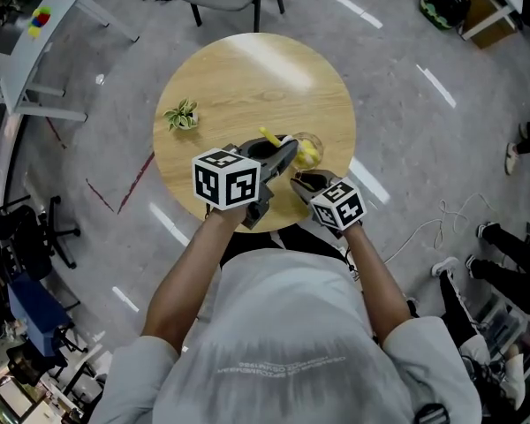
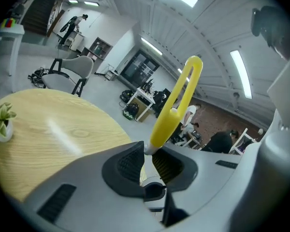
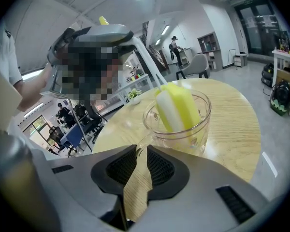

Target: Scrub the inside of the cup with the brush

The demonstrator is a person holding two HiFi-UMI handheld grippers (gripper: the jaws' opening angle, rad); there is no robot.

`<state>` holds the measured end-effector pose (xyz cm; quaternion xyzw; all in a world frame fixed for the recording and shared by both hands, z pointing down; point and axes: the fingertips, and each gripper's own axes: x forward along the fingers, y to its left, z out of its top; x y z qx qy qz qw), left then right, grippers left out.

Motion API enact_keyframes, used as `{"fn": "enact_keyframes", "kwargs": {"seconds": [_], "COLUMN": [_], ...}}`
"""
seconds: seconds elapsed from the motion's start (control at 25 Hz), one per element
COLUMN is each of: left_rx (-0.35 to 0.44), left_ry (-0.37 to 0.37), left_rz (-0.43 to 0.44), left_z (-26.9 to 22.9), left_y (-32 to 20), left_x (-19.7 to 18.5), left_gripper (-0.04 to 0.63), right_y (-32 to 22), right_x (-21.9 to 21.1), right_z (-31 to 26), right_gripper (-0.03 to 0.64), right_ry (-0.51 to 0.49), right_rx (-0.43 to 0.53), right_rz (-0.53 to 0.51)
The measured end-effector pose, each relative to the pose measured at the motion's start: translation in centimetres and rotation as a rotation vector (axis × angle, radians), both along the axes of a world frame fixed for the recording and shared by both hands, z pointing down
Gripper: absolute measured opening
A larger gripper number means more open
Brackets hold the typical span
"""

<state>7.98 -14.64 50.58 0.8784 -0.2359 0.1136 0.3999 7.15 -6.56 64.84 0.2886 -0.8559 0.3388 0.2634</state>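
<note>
Left gripper (image 1: 285, 147) is holding the brush (image 1: 269, 136), jaws clamped on the thin stem just below the yellow loop handle, seen close in the left gripper view (image 2: 147, 153). The brush (image 2: 176, 100) is slanting down into the cup (image 1: 311, 148), its yellow and white sponge head (image 3: 179, 105) sitting inside the glass. Right gripper (image 1: 302, 180) is gripping the cup (image 3: 203, 111) by its clear handle, jaws (image 3: 141, 153) nearly together on it. The cup is standing upright on the round wooden surface (image 1: 247, 78) near the person's edge. A small plant (image 1: 182, 115) is sitting off to the left, well apart
</note>
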Motion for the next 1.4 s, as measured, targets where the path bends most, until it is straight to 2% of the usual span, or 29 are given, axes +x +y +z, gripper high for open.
{"fn": "enact_keyframes", "kwargs": {"seconds": [0.08,0.32,0.8,0.92,1.04,1.24,1.4], "left_rx": [0.006,0.063,0.031,0.017,-0.008,0.041,0.078], "left_ry": [0.012,-0.013,-0.058,-0.037,0.021,0.047,0.053], "left_rz": [-0.017,-0.036,-0.082,-0.100,-0.111,-0.099,-0.100], "left_z": [-0.6,-1.1,3.0,2.9,1.9,-0.5,-2.2], "left_y": [-0.4,-1.2,-0.9,-1.1,-1.1,-1.0,-1.1], "left_x": [-0.2,-0.3,-0.5,-0.5,-0.2,-0.4,-2.8], "left_gripper": [0.057,0.054,0.052,0.052,0.054,0.054,0.051], "right_y": [-0.1,-0.7,-0.8,-0.7,-0.7,-1.0,-1.0], "right_x": [0.2,0.5,0.0,0.1,0.1,0.1,0.8], "right_z": [0.0,0.1,0.2,0.2,0.1,-0.1,-0.2], "right_gripper": [0.089,0.082,0.069,0.067,0.067,0.074,0.078], "right_ry": [0.005,-0.002,-0.003,0.003,0.025,0.085,0.124], "right_rx": [0.000,-0.006,-0.001,-0.004,-0.011,-0.033,-0.074], "right_rz": [-0.001,0.009,-0.016,-0.018,-0.026,-0.044,-0.005]}}
